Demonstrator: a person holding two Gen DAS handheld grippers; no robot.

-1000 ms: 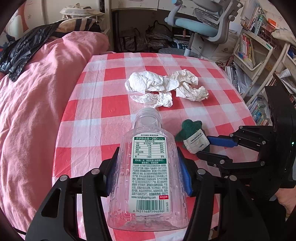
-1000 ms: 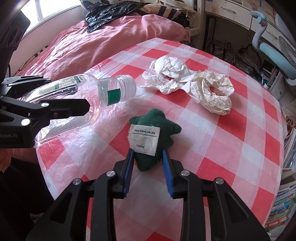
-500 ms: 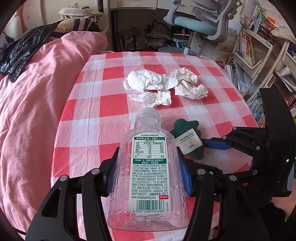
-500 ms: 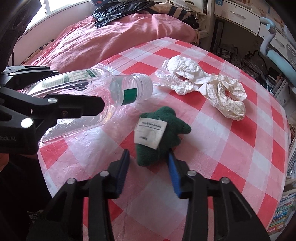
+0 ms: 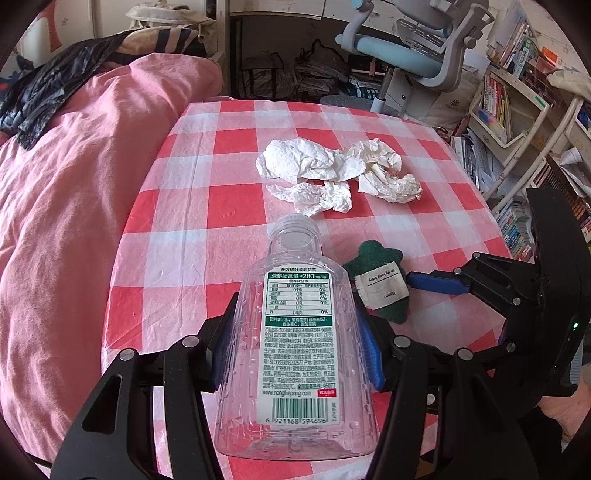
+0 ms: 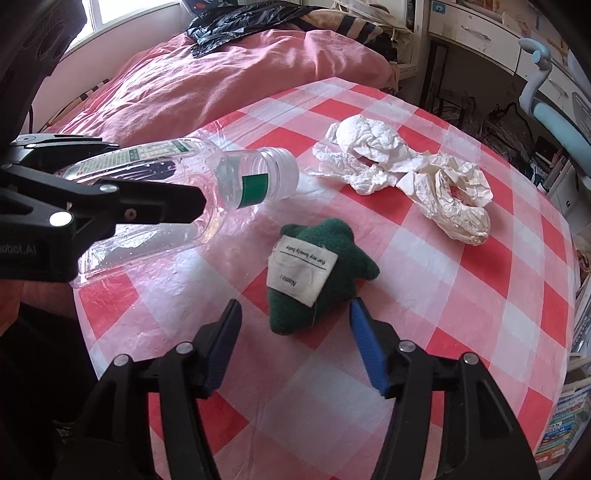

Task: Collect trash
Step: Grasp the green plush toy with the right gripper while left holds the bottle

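My left gripper (image 5: 295, 332) is shut on an empty clear plastic bottle (image 5: 295, 332) with a green and white label, held just above the table; the bottle also shows in the right wrist view (image 6: 221, 181). My right gripper (image 6: 295, 321) is open, its blue pads on either side of and just behind a green plush toy (image 6: 325, 269) with a white tag, which lies on the cloth. The toy also shows in the left wrist view (image 5: 380, 280). Crumpled white paper (image 5: 332, 177) lies farther out on the table, also seen in the right wrist view (image 6: 402, 173).
The round table (image 5: 184, 236) has a red and white checked cloth. A pink bed cover (image 5: 66, 192) borders it on the left, with a black bag (image 6: 243, 18) on top. An office chair (image 5: 413, 48) and bookshelves (image 5: 509, 110) stand behind and to the right.
My right gripper has opened and let go of the green plush toy, which now lies on the cloth. It has drawn back slightly. The left gripper still holds the bottle.
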